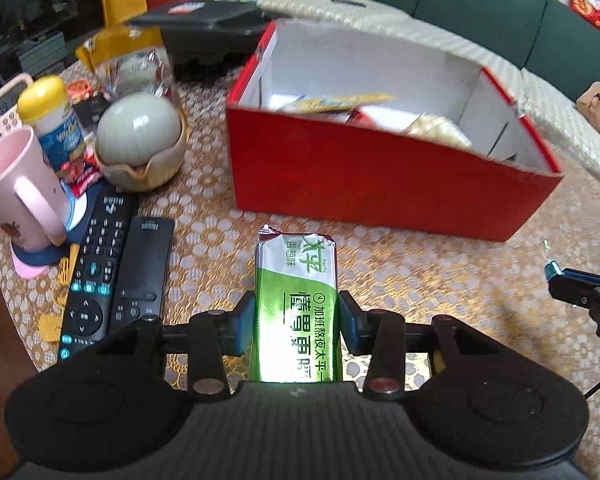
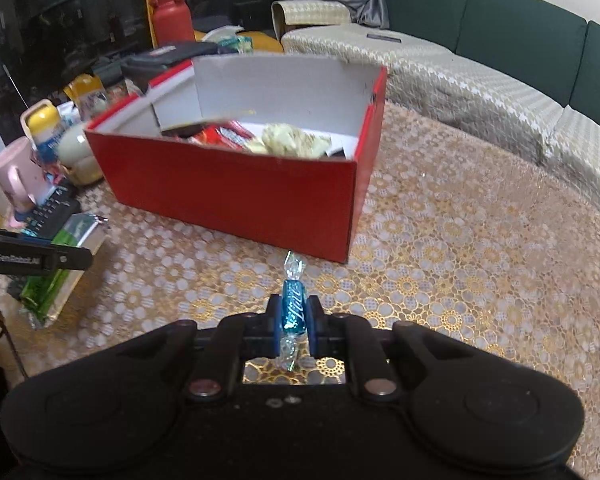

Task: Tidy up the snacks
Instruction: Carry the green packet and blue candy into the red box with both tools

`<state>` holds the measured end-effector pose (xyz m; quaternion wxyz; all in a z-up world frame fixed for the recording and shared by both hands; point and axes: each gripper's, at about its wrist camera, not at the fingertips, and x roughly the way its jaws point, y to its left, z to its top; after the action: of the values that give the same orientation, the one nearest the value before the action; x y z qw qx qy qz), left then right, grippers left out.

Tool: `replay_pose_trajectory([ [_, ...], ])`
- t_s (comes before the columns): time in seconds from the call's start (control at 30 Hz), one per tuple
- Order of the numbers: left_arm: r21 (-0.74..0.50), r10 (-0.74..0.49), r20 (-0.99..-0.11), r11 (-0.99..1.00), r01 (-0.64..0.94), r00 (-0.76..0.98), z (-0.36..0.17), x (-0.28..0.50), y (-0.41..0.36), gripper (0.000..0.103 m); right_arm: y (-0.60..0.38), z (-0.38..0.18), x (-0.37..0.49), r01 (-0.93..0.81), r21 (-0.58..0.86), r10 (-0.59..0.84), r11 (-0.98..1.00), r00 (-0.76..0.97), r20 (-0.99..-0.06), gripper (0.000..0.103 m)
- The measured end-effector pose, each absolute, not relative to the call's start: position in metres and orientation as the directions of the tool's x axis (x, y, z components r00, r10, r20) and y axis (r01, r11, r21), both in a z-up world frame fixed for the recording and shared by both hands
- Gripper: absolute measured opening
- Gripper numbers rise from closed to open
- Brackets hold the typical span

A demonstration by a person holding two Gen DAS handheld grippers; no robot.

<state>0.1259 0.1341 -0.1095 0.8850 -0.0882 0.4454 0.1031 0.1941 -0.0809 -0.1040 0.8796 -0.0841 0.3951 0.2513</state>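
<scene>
Left wrist view: left gripper (image 1: 296, 316) clamped on green cracker pack (image 1: 296, 304), which sticks forward past the pads. Right gripper (image 2: 294, 318) pinches blue wrapped candy (image 2: 293, 309) by its middle. Step in hand, likely: carrying both to red box (image 2: 236, 196), beyond the fingertips and already holding snacks. Next: clear near wall, then let go inside.
</scene>
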Motion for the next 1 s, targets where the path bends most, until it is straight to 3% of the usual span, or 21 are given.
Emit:
replay_pose_trajectory([
  [0.67,-0.051,0.095,-0.685,0.983,-0.177,0.722,-0.027,0.161,0.119,0.042,-0.066,-0.027,0.209,-0.513,0.036,0.419,0.858,0.656,-0.628,0.012],
  [1.0,0.019,0.126,-0.670,0.988,-0.154,0.732,-0.013,0.209,0.119,0.042,-0.053,-0.023,0.247,-0.488,0.027,0.392,0.873,0.665,-0.636,0.012],
])
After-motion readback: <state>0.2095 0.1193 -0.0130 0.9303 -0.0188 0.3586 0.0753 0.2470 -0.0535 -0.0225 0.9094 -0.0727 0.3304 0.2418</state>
